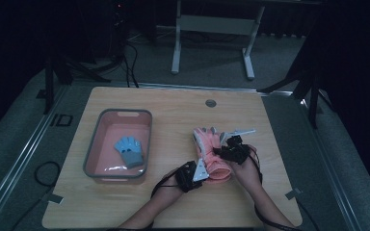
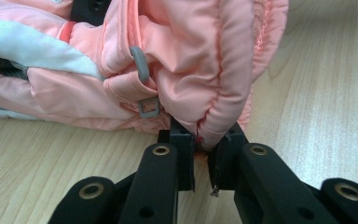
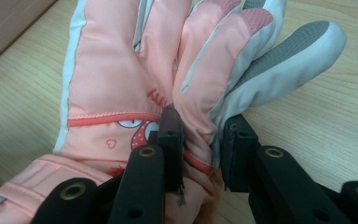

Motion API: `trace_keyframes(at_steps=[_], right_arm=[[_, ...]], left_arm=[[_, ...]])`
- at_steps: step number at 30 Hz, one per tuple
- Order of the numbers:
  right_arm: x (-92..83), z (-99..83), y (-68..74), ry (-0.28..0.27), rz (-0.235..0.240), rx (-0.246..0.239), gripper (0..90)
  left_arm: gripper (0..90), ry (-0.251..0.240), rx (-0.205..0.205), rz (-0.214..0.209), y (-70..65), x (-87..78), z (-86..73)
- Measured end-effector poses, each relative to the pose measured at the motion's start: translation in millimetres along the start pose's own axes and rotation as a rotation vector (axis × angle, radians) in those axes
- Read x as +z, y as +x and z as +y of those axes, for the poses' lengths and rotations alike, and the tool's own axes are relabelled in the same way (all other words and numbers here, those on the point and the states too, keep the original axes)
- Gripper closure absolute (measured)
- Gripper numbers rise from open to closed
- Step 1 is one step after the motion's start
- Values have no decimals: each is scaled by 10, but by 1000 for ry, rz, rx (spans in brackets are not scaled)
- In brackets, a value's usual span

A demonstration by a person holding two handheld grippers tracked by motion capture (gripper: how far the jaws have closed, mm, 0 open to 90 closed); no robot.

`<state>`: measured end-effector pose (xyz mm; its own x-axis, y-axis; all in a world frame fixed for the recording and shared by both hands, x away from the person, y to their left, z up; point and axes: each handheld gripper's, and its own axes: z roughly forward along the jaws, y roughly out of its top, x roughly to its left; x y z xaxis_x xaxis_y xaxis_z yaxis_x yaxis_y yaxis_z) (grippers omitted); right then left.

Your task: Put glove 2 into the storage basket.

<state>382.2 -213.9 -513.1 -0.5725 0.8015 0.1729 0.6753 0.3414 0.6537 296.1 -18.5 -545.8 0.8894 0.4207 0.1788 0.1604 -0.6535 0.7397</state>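
Left gripper (image 1: 192, 174): near the table's front edge, a little right of middle; in the left gripper view its jaws are clenched on the rolled cuff hem of the pink glove (image 2: 186, 70), the fabric pinched between the pads.
Right gripper (image 1: 232, 150): just beyond and to the right of the left one; in the right gripper view its jaws grasp a fold of the glove's back where the fingers start, the cloth bunched between them.
Pink glove: lies on the table (image 1: 173, 207) right of middle, cuff toward the front edge, fingers toward the far edge, pink with grey fingertips (image 3: 279, 56) and a small grey buckle (image 2: 148, 108) at the cuff.
Step in hand: by my reading, the glove is gripped at both ends and ready to be lifted; it rests on the wood for now.
Blue glove (image 1: 129, 150): already lies in the bin, toward its front right corner.
Bin (image 1: 92, 144): grey-rimmed, pink inside, on the left half of the table, well apart from the pink glove.
Next move: likely calls for raising both grippers together, carrying the glove leftward over the bin's rim and releasing it beside the blue one; the cuff pinch is thin, so an uneven lift could let it slip.
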Motion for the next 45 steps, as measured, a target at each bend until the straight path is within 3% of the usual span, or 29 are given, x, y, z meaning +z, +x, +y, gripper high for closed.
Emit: trace_keyframes(at_steps=[8,11,24,35,41,45], right_arm=[[-51,63,10,-22,7,1,728],[-79,100,20,-30,17,5,728],[-264,395,209,-86,48,-28,727],[-279,707,473,-99,67,-61,727],[-278,939,671,-109,79,-97,726],[-255,1118,836,-119,97,-114,727]], left_arm=[[836,3,-3,0,64,-101,53],[836,9,13,4,74,-151,83],[835,20,47,30,228,-522,233],[834,26,40,66,391,-871,228],[834,41,45,100,511,-1130,233],[834,49,27,126,605,-1337,199]])
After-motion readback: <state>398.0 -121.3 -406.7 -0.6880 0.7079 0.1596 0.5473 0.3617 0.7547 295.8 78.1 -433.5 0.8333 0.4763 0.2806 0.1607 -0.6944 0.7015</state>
